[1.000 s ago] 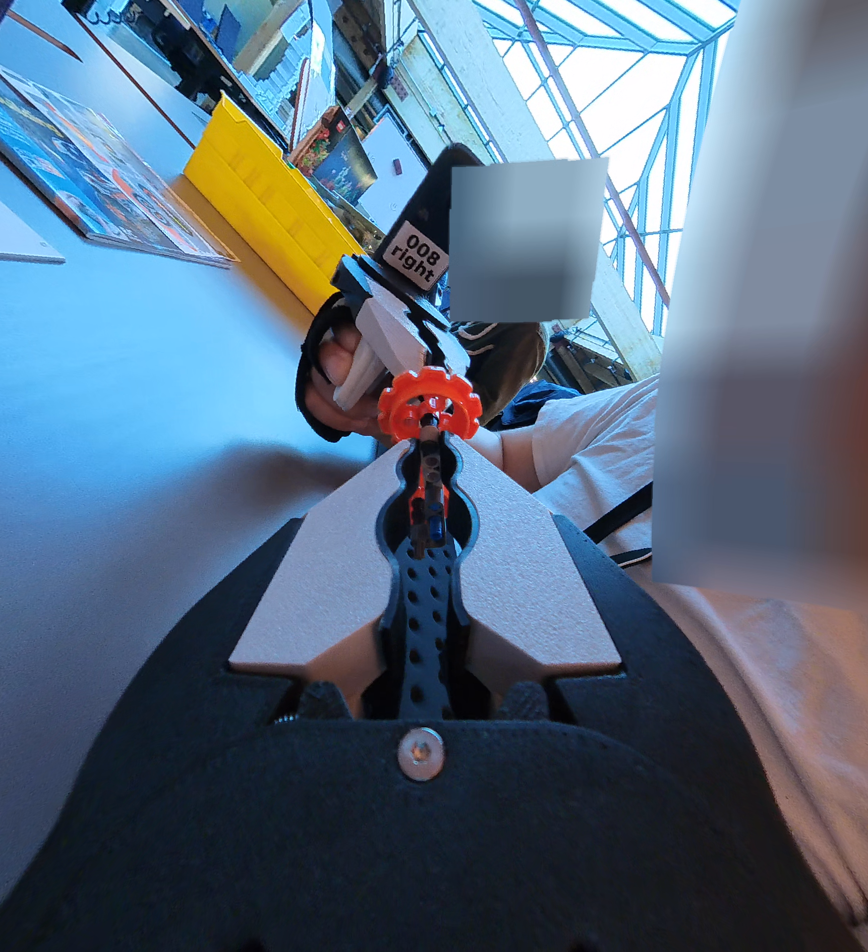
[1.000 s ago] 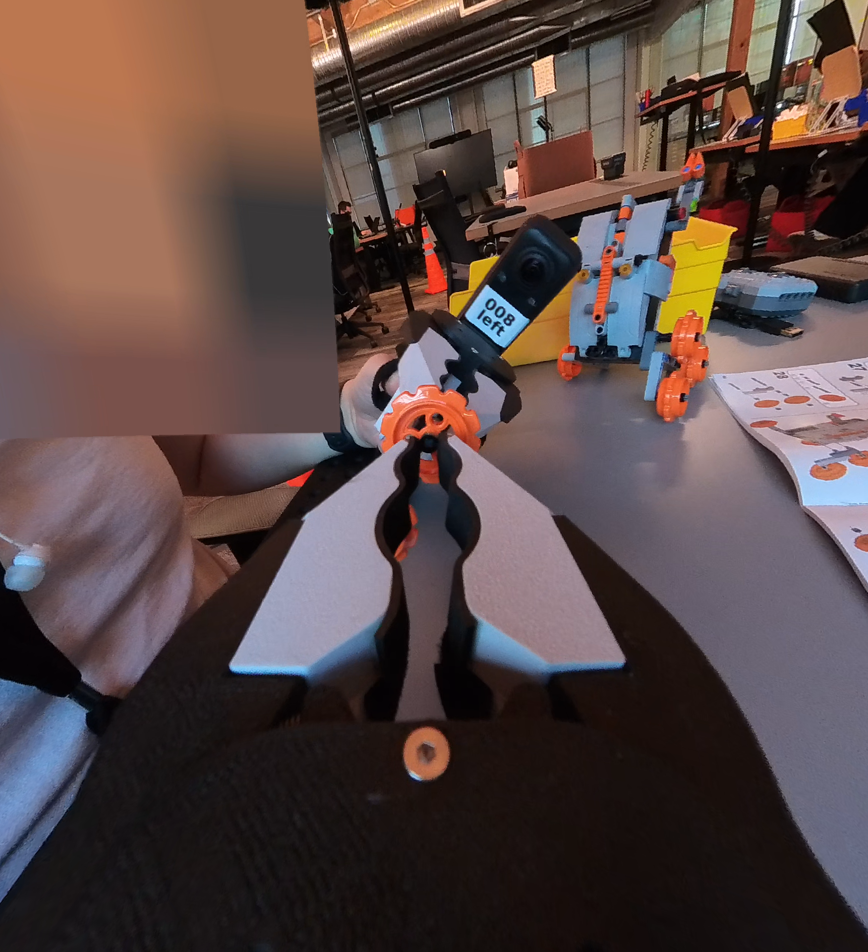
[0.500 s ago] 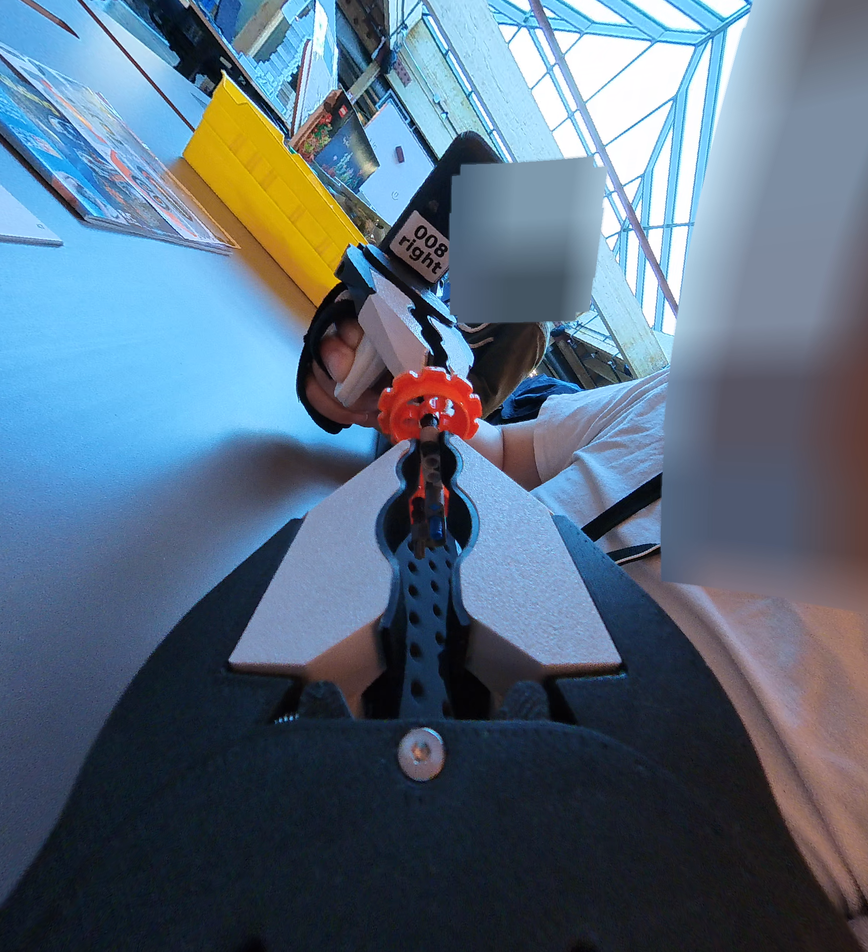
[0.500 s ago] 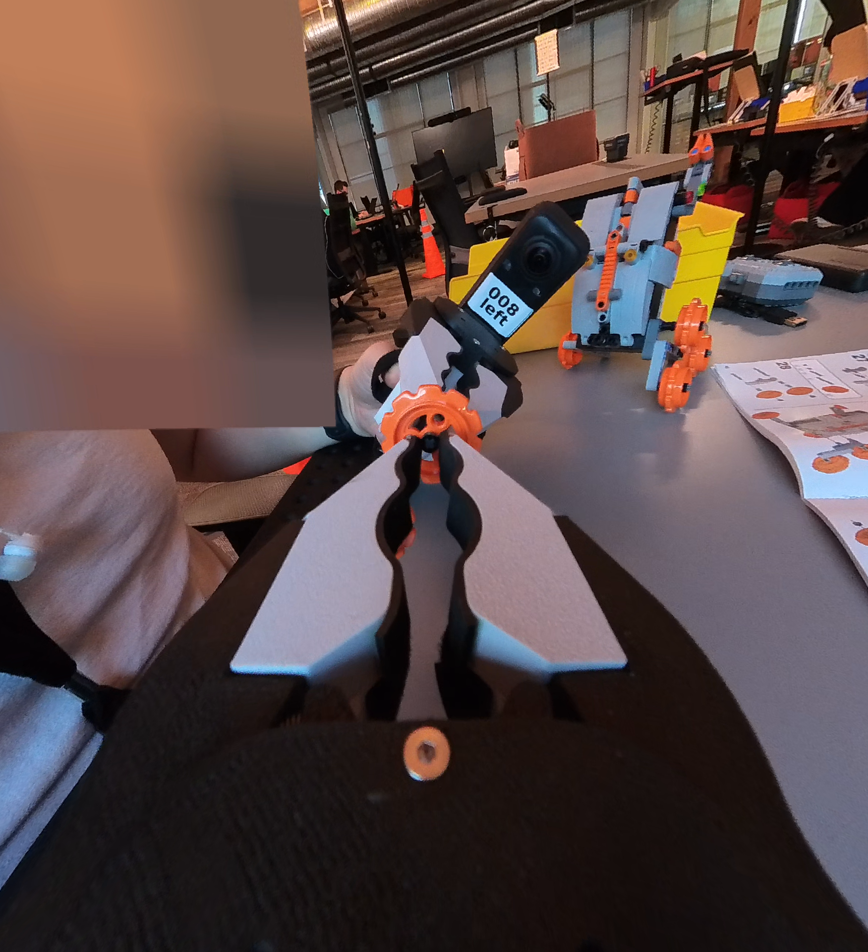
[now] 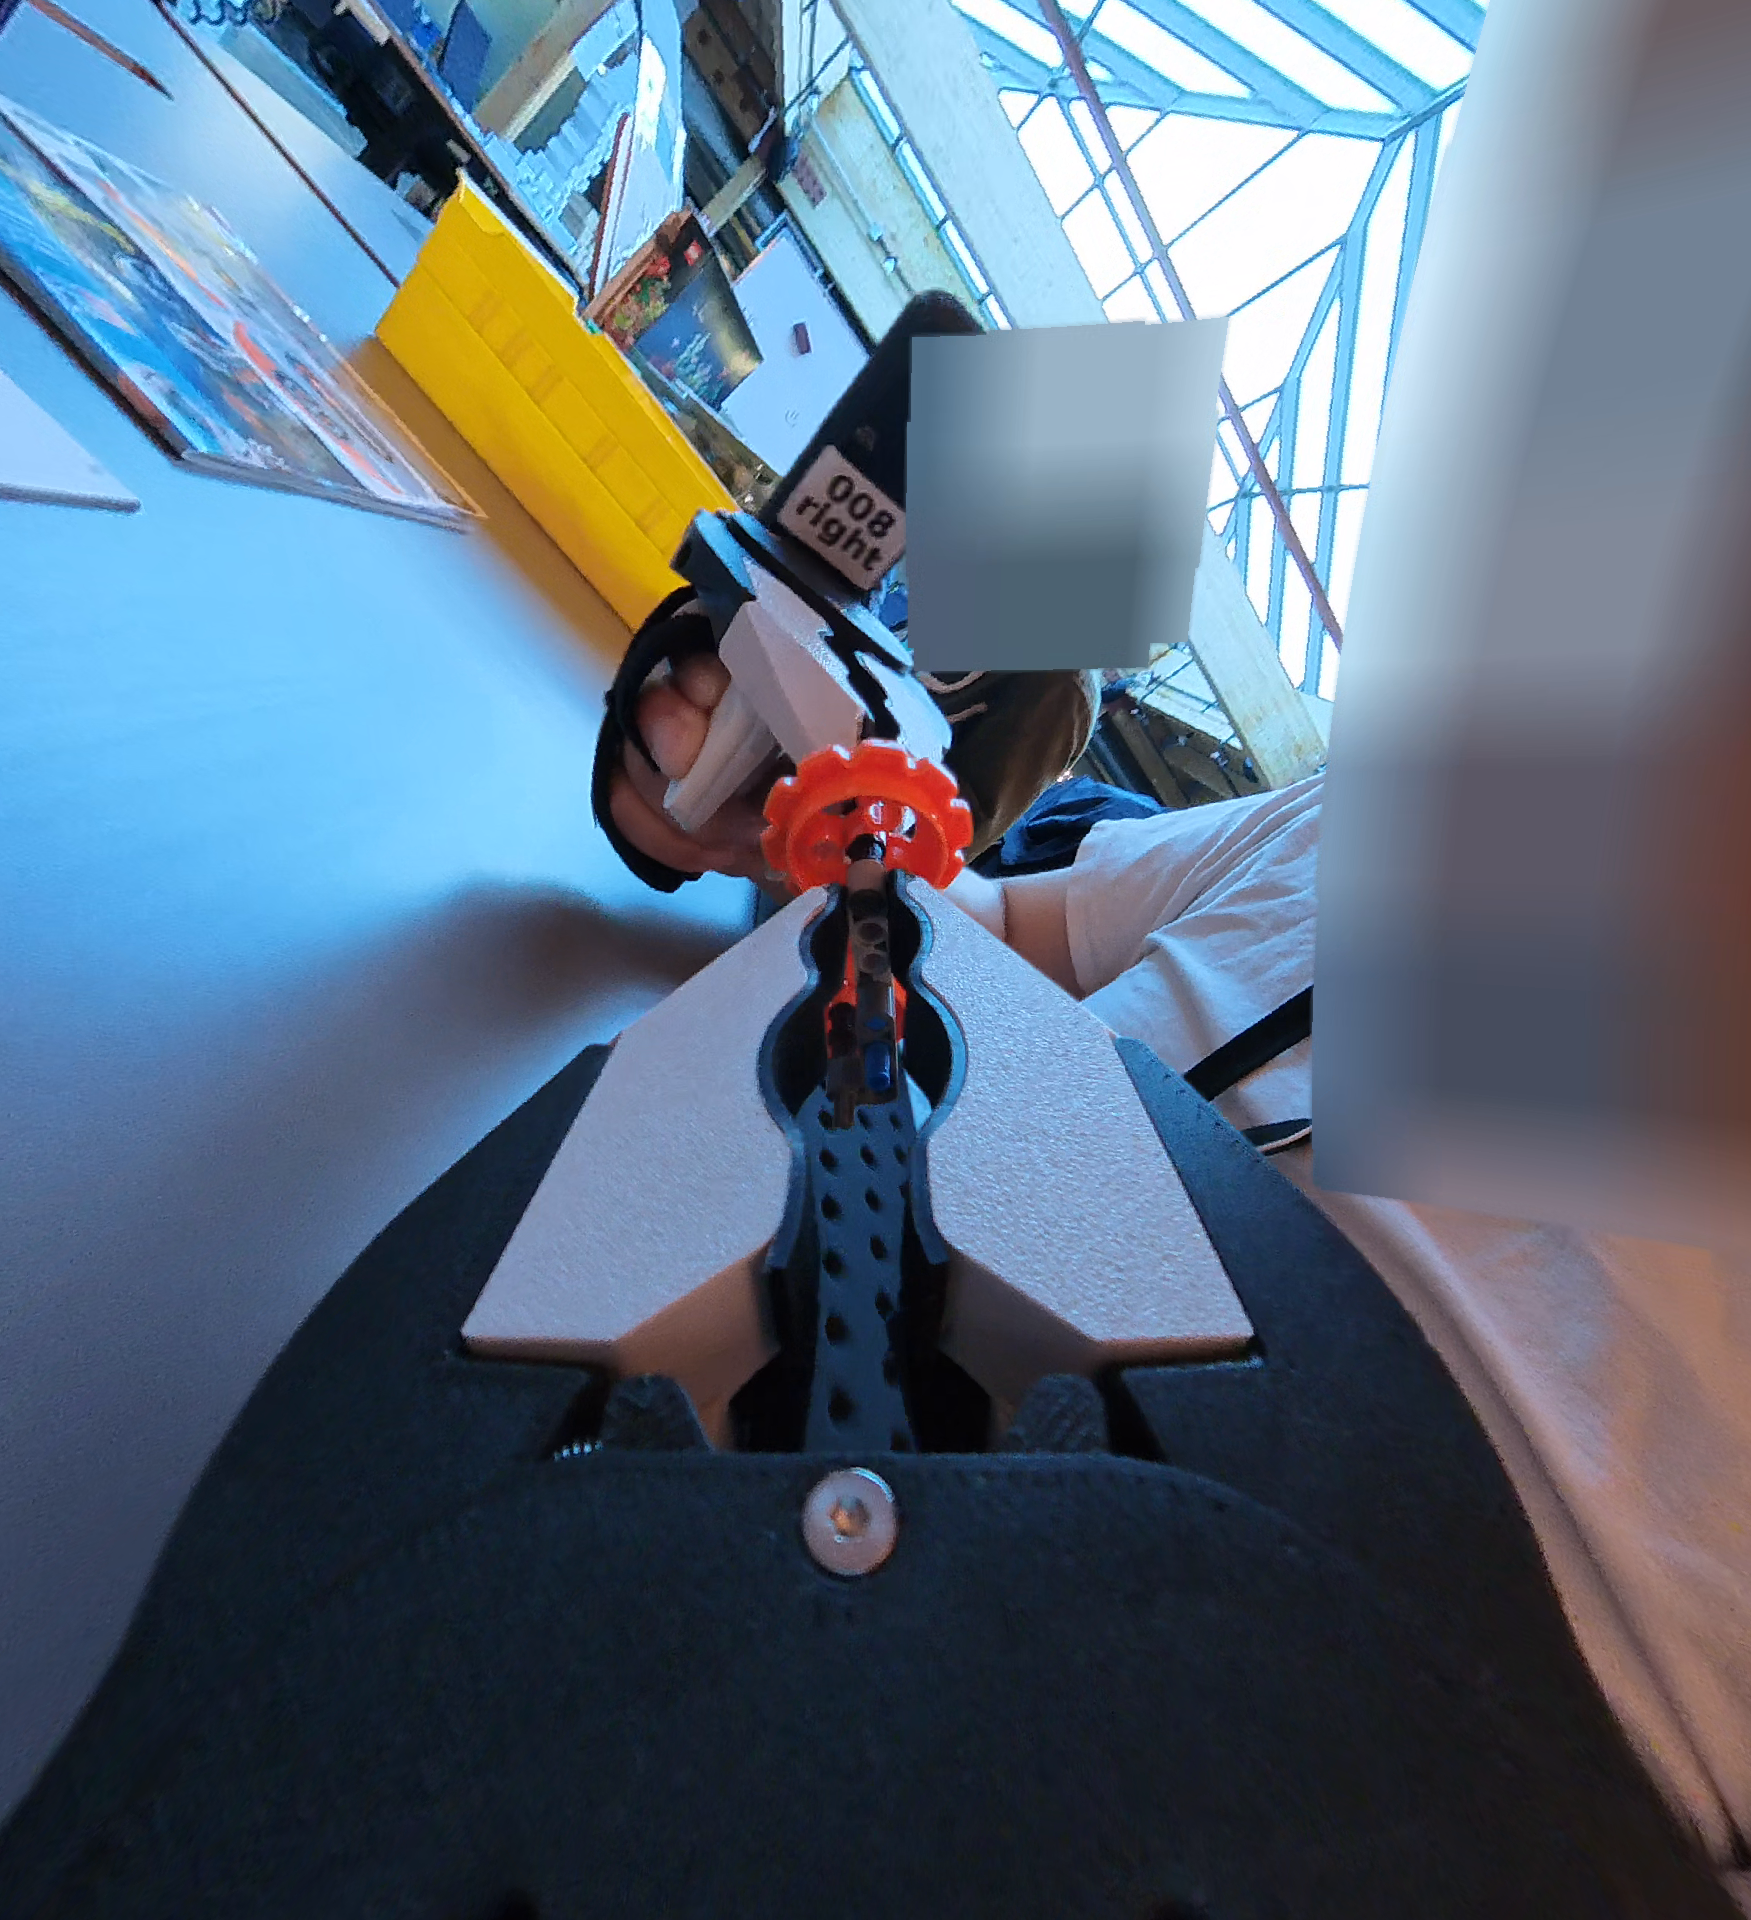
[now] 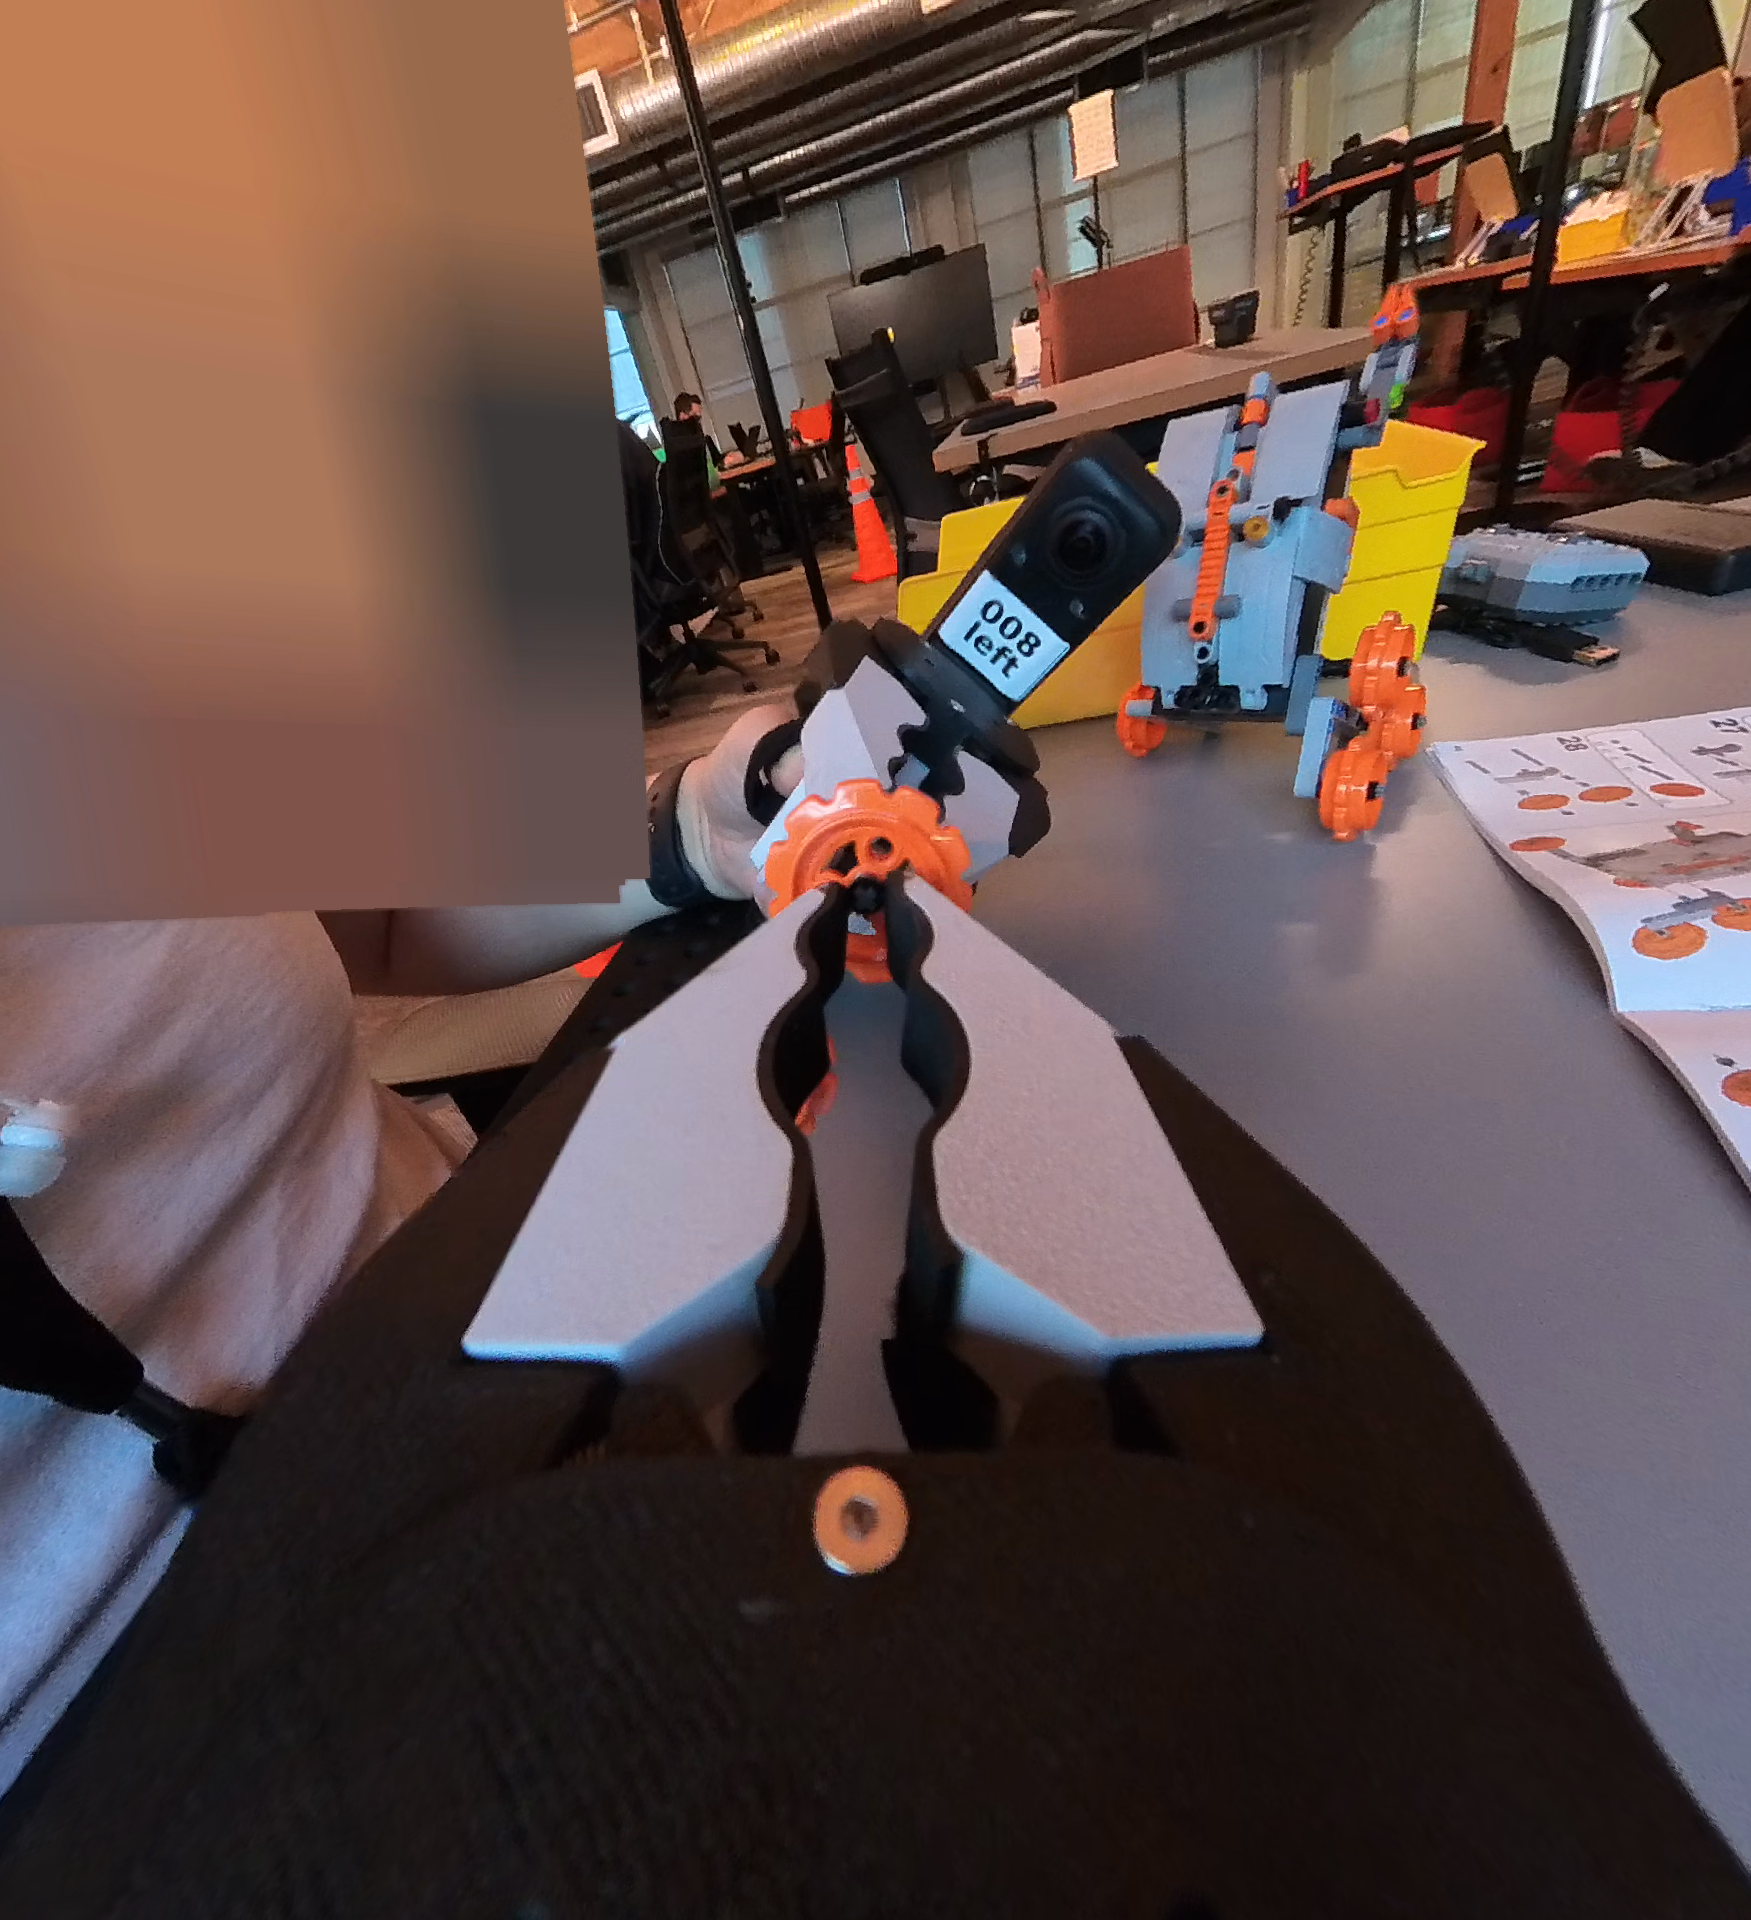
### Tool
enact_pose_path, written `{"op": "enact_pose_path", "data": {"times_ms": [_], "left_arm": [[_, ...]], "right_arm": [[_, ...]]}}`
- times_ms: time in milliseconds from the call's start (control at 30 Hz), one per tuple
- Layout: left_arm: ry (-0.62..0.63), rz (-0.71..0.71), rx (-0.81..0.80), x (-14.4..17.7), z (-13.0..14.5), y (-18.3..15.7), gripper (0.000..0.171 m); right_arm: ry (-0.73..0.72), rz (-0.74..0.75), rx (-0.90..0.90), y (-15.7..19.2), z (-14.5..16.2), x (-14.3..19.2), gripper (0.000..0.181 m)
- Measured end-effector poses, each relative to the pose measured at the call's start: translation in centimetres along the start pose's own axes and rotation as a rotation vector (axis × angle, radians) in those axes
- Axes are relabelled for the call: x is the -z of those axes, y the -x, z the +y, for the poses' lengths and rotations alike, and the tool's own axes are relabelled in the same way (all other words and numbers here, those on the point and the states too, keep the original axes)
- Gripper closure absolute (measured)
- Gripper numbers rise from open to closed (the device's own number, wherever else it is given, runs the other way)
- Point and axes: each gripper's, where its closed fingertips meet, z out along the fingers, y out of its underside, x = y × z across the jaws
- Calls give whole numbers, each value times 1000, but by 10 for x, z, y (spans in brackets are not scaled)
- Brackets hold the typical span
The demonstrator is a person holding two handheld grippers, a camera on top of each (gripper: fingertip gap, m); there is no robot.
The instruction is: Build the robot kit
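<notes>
In the left wrist view, my left gripper is clamping a thin grey-and-orange toy-brick axle piece, jaws nearly closed. In the right wrist view, my right gripper is pinching the orange toothed plastic wheel above the grey counter, jaws narrow.

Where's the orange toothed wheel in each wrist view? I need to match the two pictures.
Left wrist view: the orange toothed wheel sits just above centre, right at the left gripper fingertips, with the right gripper behind it.
Right wrist view: the same wheel sits just above centre, at the right gripper fingertips.
Shared landmark: the yellow bin on the table.
</notes>
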Motion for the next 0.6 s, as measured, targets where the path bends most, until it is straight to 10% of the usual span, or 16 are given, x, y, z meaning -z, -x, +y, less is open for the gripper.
{"op": "enact_pose_path", "data": {"times_ms": [600], "left_arm": [[17,-28,4,-3,2,5,166]], "right_arm": [[61,0,28,-2,3,8,175]]}}
